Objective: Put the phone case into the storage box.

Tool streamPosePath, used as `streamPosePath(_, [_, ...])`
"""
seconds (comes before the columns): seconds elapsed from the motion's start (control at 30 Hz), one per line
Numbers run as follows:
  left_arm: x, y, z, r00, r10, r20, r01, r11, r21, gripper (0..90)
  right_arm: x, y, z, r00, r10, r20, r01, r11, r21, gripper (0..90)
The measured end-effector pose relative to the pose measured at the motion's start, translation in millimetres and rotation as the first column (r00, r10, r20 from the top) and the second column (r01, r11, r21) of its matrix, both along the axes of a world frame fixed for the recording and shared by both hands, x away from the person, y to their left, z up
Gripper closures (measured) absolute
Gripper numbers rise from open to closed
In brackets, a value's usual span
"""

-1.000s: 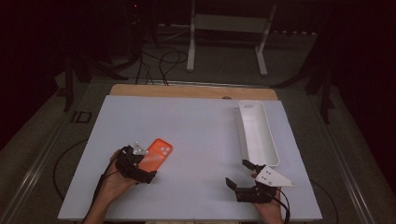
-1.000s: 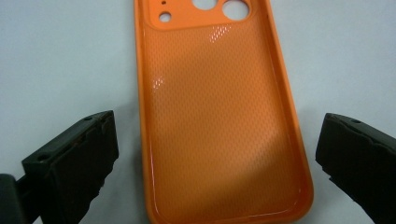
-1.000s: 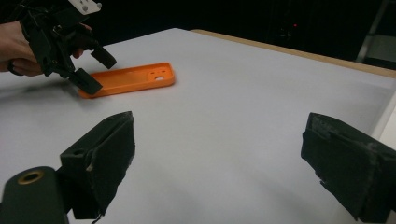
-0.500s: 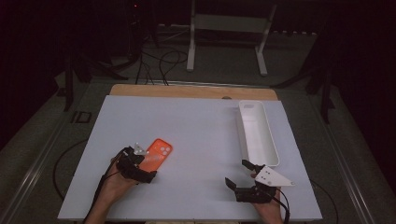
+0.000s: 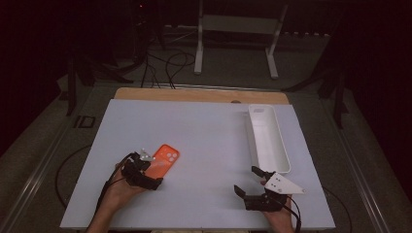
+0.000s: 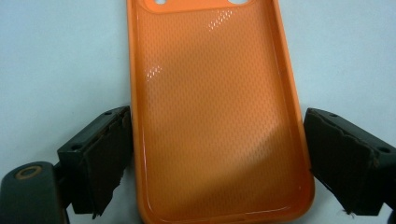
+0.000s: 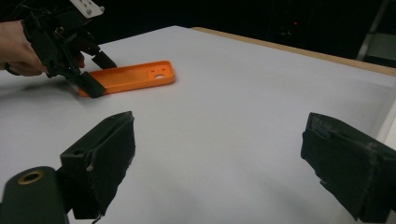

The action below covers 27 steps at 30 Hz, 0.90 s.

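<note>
**A dim recording lab**

I'm working in a lab or studio: a white board laid over a wooden tabletop, loose cables on grey floor at 11 o'clock, a metal stand at 12, darkness all around.

The counter has a pale, light blue-grey top, with a strip of bare wood showing along its far edge. Two things lie directly on it. A long, narrow white tray sits toward the right side, its length running from the far edge toward the near one. The orange phone case lies well to the left of the tray, flat on the top with its hollow inside facing up and its camera cut-outs at the end farther from the near edge. It is angled, that end turned slightly toward the tray. Between the tray and the case the top is bare.
</note>
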<state>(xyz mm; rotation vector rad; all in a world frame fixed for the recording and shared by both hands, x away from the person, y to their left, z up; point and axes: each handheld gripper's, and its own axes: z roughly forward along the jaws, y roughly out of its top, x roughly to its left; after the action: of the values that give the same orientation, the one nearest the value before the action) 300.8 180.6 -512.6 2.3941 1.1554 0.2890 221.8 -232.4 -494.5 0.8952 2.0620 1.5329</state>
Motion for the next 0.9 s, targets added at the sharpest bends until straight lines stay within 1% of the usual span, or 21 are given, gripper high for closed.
streamPosePath(0.3, [-0.1, 0.0, 0.8, 1.0, 0.001, 0.002, -0.001, 1.0, 0.002, 13.7, 0.2, 0.7, -0.4, 1.0, 0.001, 0.0, -0.001, 1.0, -0.006, 9.9])
streamPosePath(0.53, [-0.5, 0.5, 1.7, 0.9999, 0.01, 0.007, -0.01, 0.9999, -0.006, 15.3, 0.2, 0.2, -0.2, 1.0, -0.002, -0.001, 0.002, 1.0, -0.005, 9.9])
streamPosePath(0.67, [-1.4, 0.6, 2.1, 0.9997, 0.012, 0.021, -0.012, 0.9999, -0.007, 15.8, 0.3, -0.1, -0.2, 1.0, -0.003, -0.002, 0.003, 1.0, -0.004, 9.9])
streamPosePath(0.73, [-2.4, -0.8, 2.3, 0.9992, 0.015, 0.036, -0.015, 0.9999, -0.002, 16.1, 0.4, -0.2, -0.3, 1.0, -0.004, -0.002, 0.004, 1.0, -0.004, 9.9])
streamPosePath(0.77, [-2.4, -0.8, 2.3, 0.9992, 0.015, 0.036, -0.015, 0.9999, -0.002, 16.1, 0.4, -0.2, -0.3, 1.0, -0.004, -0.002, 0.004, 1.0, -0.004, 9.9])
streamPosePath(0.8, [-2.8, -2.3, 2.2, 0.9985, 0.023, 0.049, -0.023, 0.9997, -0.006, 16.1, 0.5, -0.4, -0.3, 1.0, -0.004, -0.002, 0.004, 1.0, -0.004, 9.9])
streamPosePath(0.9, [-2.6, -3.0, 2.7, 0.9978, 0.027, 0.06, -0.026, 0.9996, -0.007, 16.2, 0.5, -0.6, -0.2, 1.0, -0.005, -0.002, 0.005, 1.0, -0.004, 9.9])
